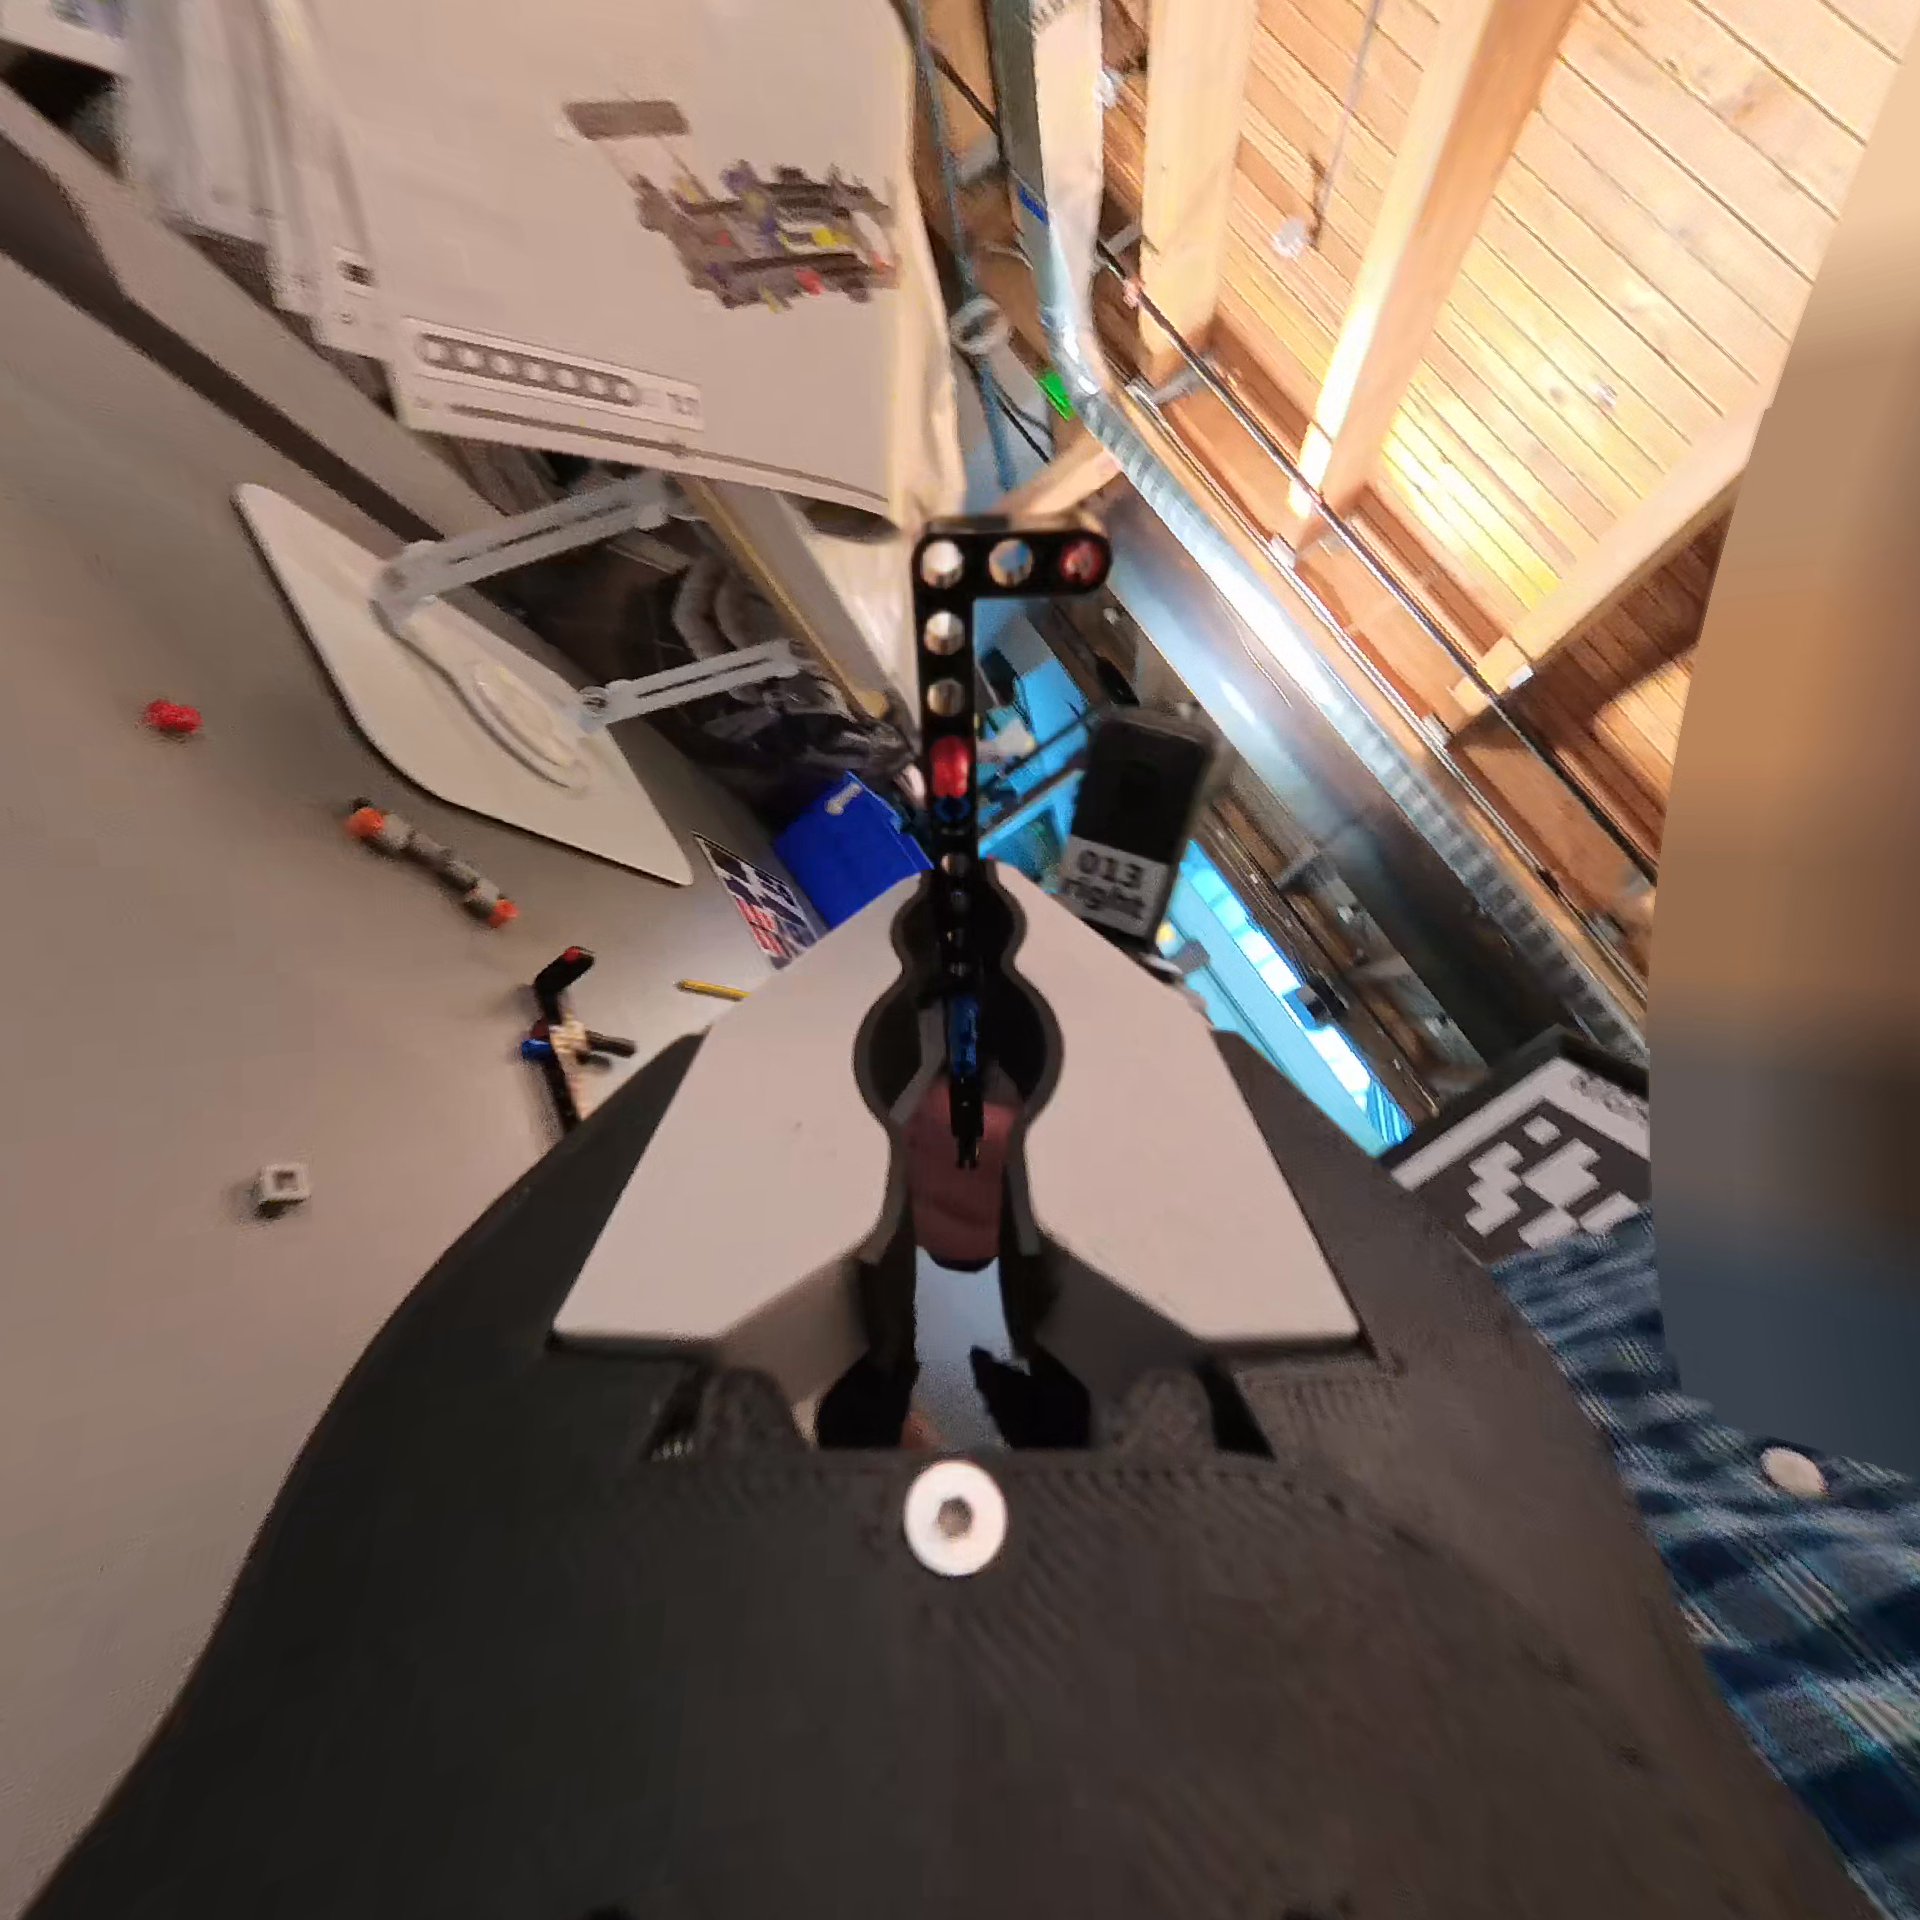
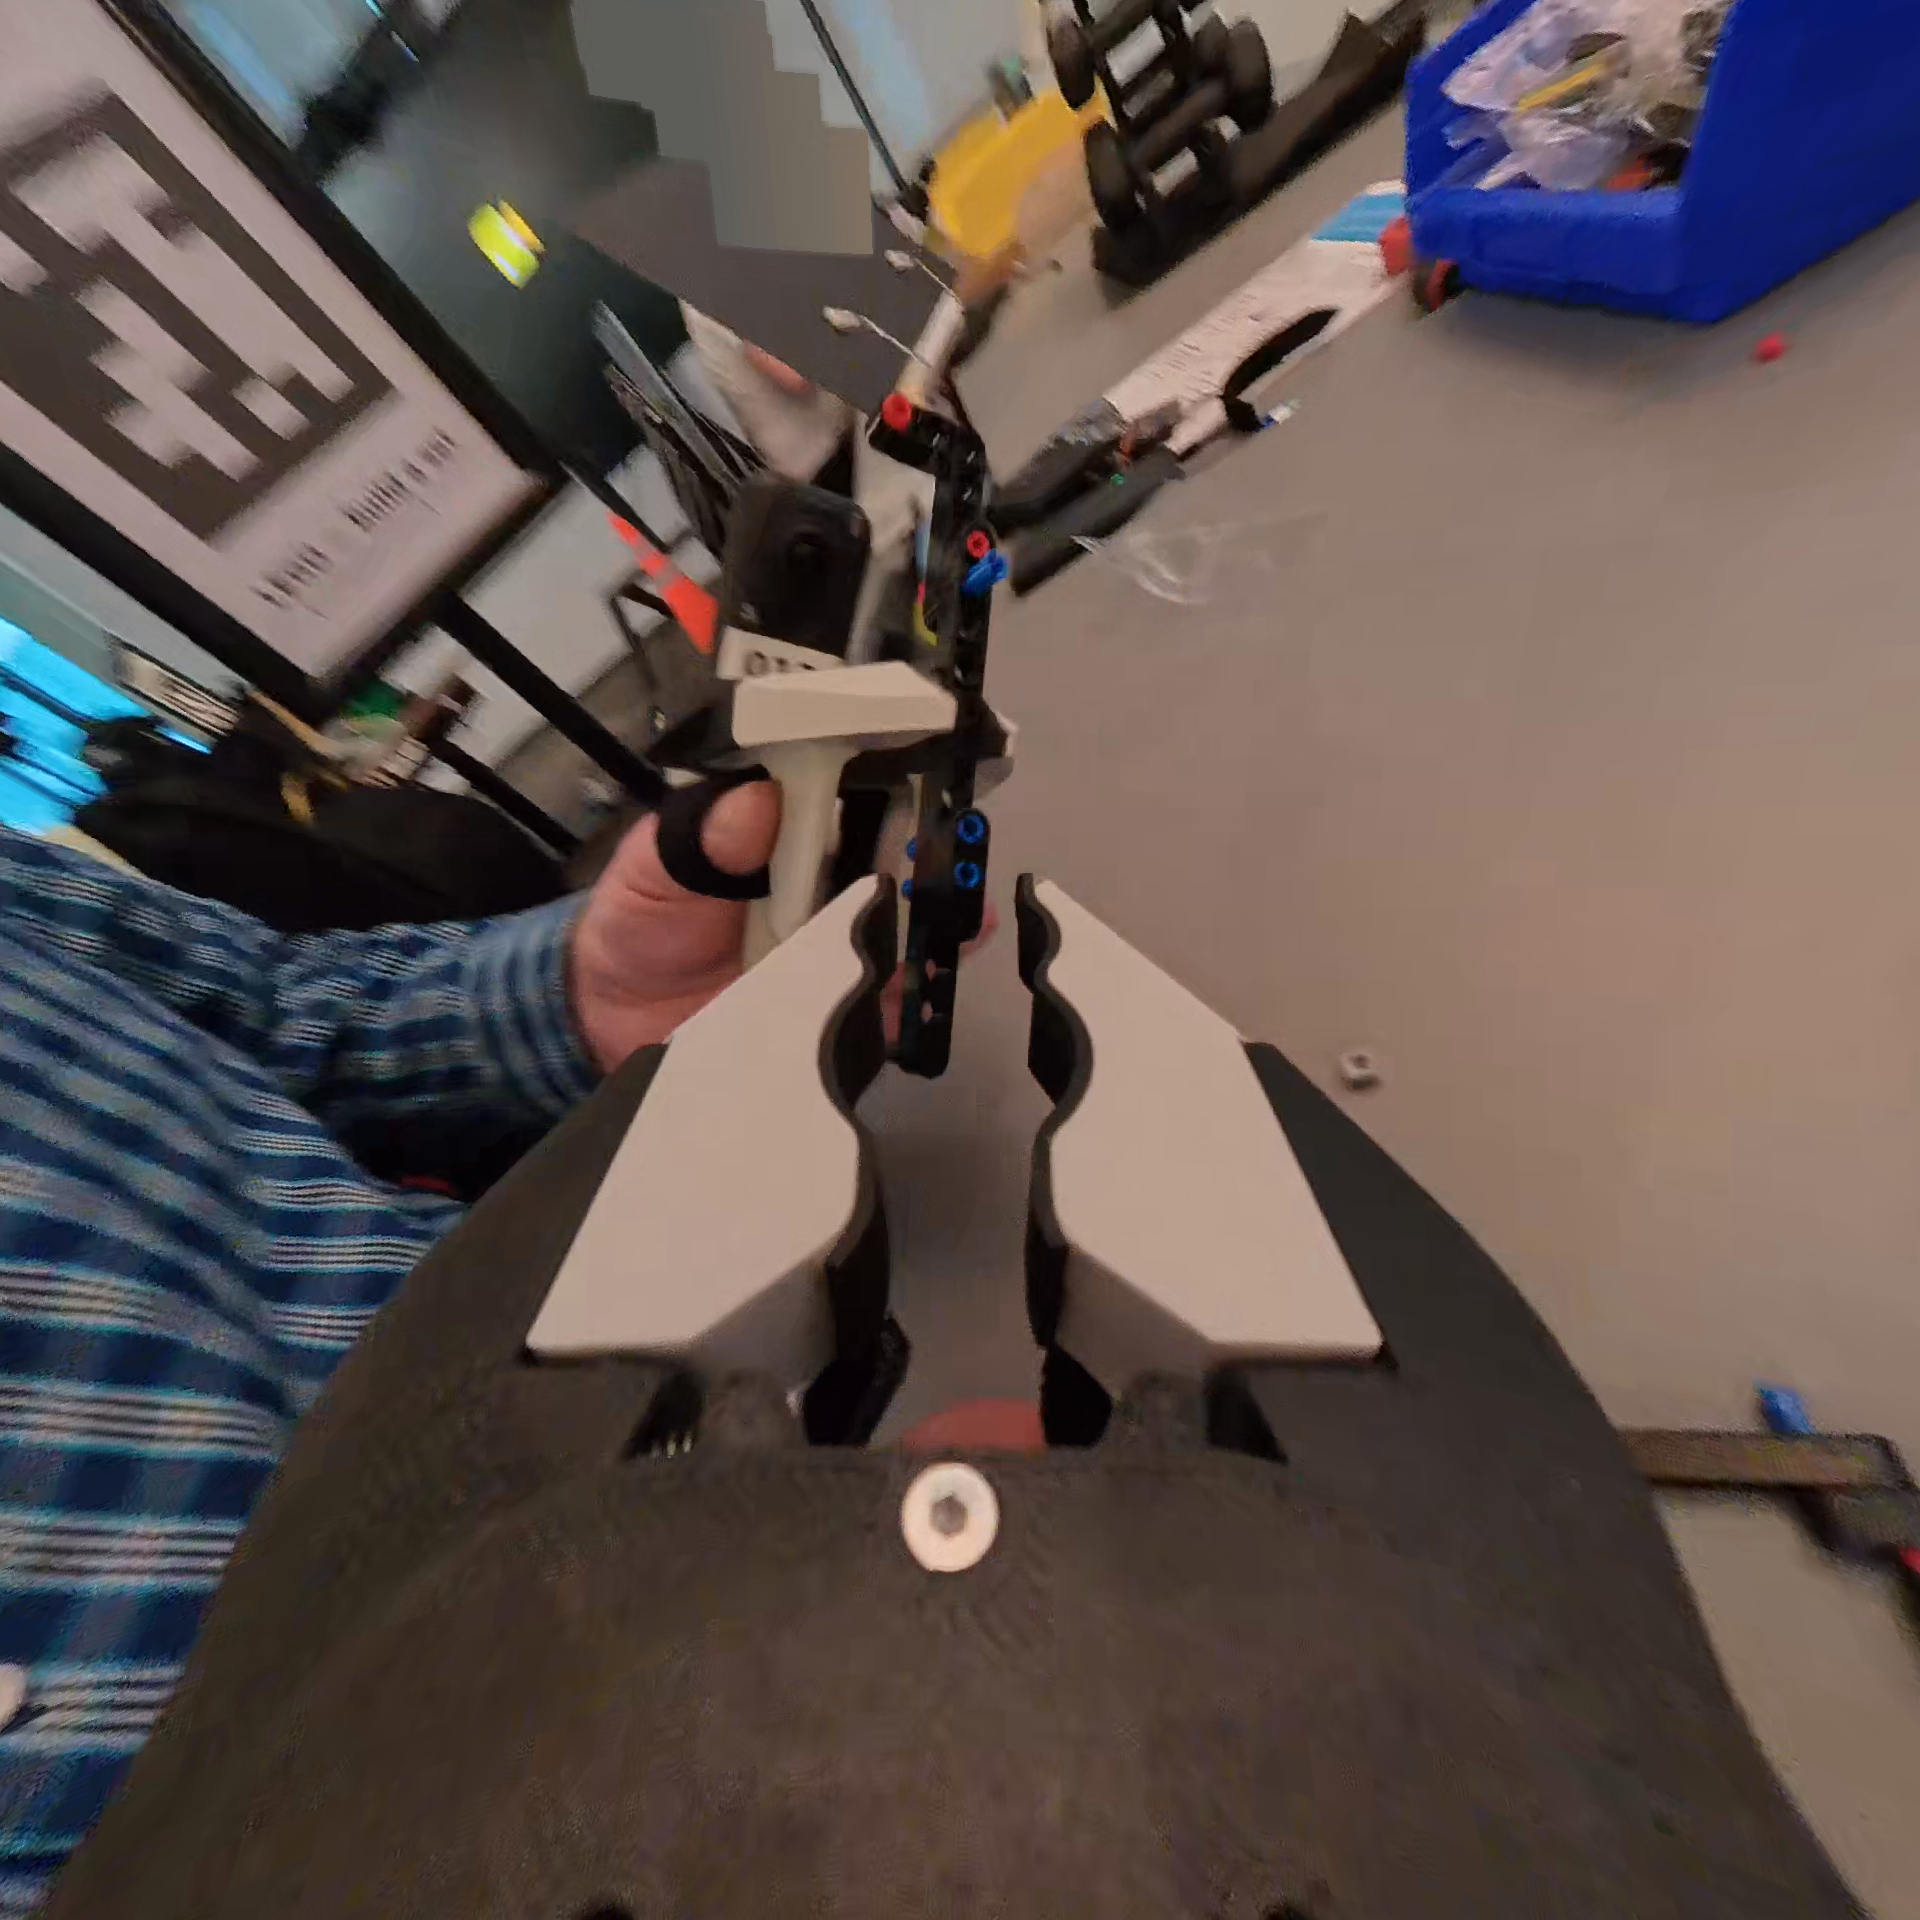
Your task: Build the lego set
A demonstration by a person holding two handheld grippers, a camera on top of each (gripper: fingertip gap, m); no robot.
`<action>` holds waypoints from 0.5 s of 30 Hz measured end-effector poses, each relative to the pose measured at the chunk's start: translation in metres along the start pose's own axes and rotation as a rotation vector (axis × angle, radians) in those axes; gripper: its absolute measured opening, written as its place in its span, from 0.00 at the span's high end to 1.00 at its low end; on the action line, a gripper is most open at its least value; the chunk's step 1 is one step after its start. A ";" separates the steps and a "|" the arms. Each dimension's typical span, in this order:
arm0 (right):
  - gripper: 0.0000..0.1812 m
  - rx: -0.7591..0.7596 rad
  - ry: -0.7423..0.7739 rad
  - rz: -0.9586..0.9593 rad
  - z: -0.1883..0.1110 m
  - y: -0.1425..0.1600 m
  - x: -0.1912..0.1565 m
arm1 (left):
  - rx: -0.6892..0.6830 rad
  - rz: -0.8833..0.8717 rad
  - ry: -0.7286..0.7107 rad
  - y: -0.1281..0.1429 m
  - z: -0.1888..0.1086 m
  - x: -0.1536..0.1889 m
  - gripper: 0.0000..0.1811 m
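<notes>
My left gripper (image 1: 956, 894) is shut on a long black L-shaped lego beam (image 1: 943, 665) with red and blue pins, held up off the grey table. The same beam (image 2: 956, 644) shows in the right wrist view, clamped in the left gripper (image 2: 935, 717), which a person's hand holds. Its lower end (image 2: 930, 987) hangs between the tips of my right gripper (image 2: 954, 914), which is open with the jaws apart on either side of the beam, not pressing it.
On the grey table (image 1: 156, 935) lie a red pin (image 1: 169, 716), an axle with orange ends (image 1: 431, 862), a small black sub-assembly (image 1: 566, 1023) and a grey connector (image 1: 278, 1188). An instruction booklet (image 1: 644, 270) stands on a holder. A blue parts bin (image 2: 1642, 197) sits far right. Left and right tips are no more than a few centimetres apart.
</notes>
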State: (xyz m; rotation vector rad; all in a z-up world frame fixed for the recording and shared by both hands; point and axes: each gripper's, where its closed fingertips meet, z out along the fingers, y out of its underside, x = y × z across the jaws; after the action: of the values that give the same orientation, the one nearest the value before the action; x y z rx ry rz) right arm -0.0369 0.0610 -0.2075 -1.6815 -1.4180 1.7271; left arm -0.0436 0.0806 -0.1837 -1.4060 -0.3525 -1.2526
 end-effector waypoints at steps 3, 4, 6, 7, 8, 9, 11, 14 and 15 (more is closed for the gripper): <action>0.94 0.073 -0.085 0.065 -0.008 -0.011 -0.005 | -0.037 0.045 0.034 0.000 0.001 0.007 0.97; 0.97 0.087 -0.108 0.071 -0.009 -0.014 -0.008 | -0.044 0.044 0.053 -0.001 0.001 0.010 0.97; 0.97 0.095 -0.136 0.092 -0.008 -0.015 -0.010 | -0.054 0.053 0.068 -0.001 0.001 0.011 0.97; 0.96 0.100 -0.142 0.096 -0.007 -0.015 -0.011 | -0.072 0.056 0.081 0.001 0.002 0.013 0.97; 0.96 0.111 -0.154 0.099 -0.007 -0.017 -0.013 | -0.091 0.055 0.095 0.005 0.003 0.015 0.97; 0.96 0.112 -0.158 0.099 -0.006 -0.017 -0.014 | -0.097 0.061 0.099 0.007 0.004 0.016 0.97; 0.97 0.102 -0.159 0.079 -0.005 -0.016 -0.016 | -0.105 0.062 0.104 0.009 0.005 0.016 0.97; 0.97 0.116 -0.173 0.096 -0.006 -0.016 -0.018 | -0.096 0.061 0.137 0.009 0.004 0.020 0.97; 0.97 0.134 -0.193 0.113 -0.007 -0.017 -0.020 | -0.099 0.075 0.140 0.009 0.005 0.021 0.97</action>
State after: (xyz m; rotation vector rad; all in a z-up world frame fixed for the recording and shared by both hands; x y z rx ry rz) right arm -0.0326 0.0557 -0.1813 -1.5868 -1.2738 2.0465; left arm -0.0261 0.0728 -0.1698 -1.3930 -0.1421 -1.3141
